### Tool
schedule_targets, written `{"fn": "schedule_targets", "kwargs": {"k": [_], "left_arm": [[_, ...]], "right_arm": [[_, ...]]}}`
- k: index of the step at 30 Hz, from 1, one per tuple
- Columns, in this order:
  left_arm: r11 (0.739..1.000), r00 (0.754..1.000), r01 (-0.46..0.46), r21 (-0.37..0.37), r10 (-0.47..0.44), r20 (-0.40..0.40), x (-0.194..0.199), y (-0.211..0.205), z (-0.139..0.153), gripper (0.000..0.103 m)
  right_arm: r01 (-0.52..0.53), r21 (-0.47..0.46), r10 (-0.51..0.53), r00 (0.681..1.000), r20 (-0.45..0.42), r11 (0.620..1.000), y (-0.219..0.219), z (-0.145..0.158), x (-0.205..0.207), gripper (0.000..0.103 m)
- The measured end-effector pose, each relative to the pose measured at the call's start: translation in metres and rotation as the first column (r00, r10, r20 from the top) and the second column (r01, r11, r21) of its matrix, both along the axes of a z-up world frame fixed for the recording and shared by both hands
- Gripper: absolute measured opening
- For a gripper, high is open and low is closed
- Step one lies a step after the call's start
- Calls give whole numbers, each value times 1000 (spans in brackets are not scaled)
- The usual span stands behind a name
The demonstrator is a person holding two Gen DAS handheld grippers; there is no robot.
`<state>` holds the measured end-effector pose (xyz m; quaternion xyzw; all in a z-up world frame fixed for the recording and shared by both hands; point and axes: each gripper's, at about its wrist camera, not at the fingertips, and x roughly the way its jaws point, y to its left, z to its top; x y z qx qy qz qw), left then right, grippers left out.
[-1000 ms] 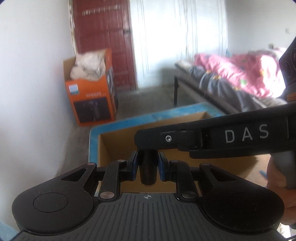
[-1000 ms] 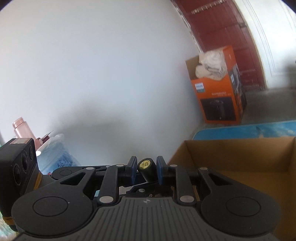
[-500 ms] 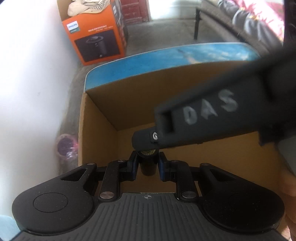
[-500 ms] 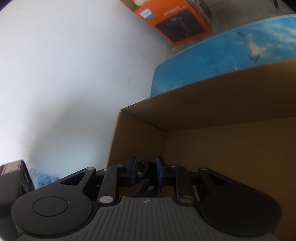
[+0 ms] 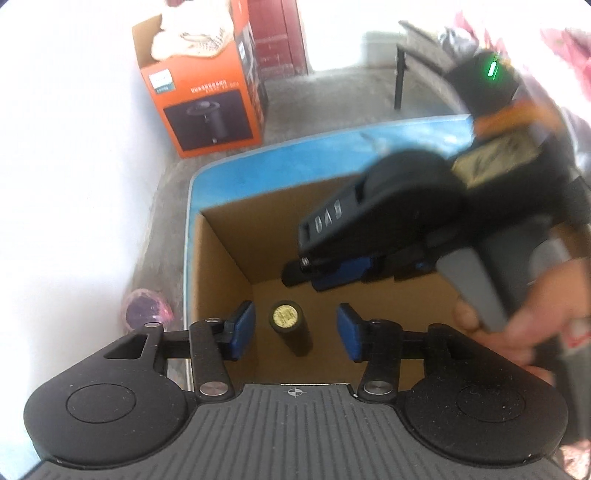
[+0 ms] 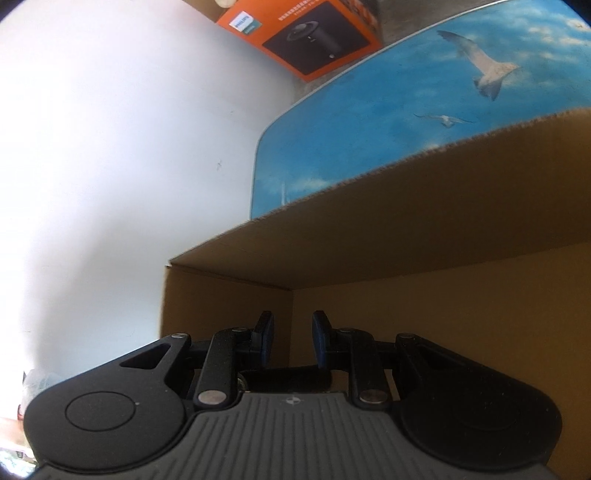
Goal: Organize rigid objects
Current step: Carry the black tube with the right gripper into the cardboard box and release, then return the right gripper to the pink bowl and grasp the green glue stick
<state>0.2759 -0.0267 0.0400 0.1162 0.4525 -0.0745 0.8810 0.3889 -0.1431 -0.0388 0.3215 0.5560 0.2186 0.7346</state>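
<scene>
Daylight floods both views, and the white wall [image 5: 74, 184] is blown out to near-featureless glare. In the left wrist view the right hand-held gripper [image 5: 306, 273] and the hand [image 5: 517, 317] behind it are smeared by motion blur. The box [image 6: 406, 258] interior is in soft brown shadow. Fisheye distortion bends the counter [image 6: 369, 129] edge, and dark vignetting clips the corners. Nearby black parts stay sharp.

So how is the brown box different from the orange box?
The brown box is plain and sits on the blue table; the orange box has a picture and stands on the floor. The brown box has a black cylinder inside; the orange box is stuffed with pale cloth. Both are open-topped.
</scene>
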Motion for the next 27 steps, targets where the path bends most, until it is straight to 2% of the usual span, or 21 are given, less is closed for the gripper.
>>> {"fn": "schedule_targets", "kwargs": {"k": [4,9,14,17,18,20,21,23,25,27], "left_arm": [[999,998,-3,-42,6,61,-19,11,19,59],[991,992,15,-136,3,130,-62,27,42,68],[974,974,108,-201,-63,219,-124,39,56,72],[945,959,169,-280,-92,268,-156,44,44,74],[934,957,182,-308,-97,273,-166,44,38,77],[921,957,194,-338,-103,271,-183,41,25,78],[918,960,194,-347,-105,260,-188,36,16,78],[907,968,193,-373,-113,225,-199,27,-1,78],[893,972,205,-401,-136,194,-212,15,-16,77],[889,975,202,-411,-143,169,-216,3,-25,78]], "right_arm": [[26,19,-27,1000,14,999,-10,10,-6,25],[33,89,-39,996,76,996,-34,45,-31,25],[-38,147,4,976,219,988,-66,95,-96,26],[-60,151,11,952,306,987,-91,118,-148,27],[-59,147,7,944,329,987,-99,120,-168,28],[-42,137,-10,933,359,990,-114,123,-201,32],[-27,130,-23,930,366,991,-120,121,-218,36],[11,120,-55,928,368,993,-130,108,-248,38],[52,109,-85,942,325,993,-135,85,-272,38],[76,97,-100,959,265,992,-132,55,-287,38]]}}
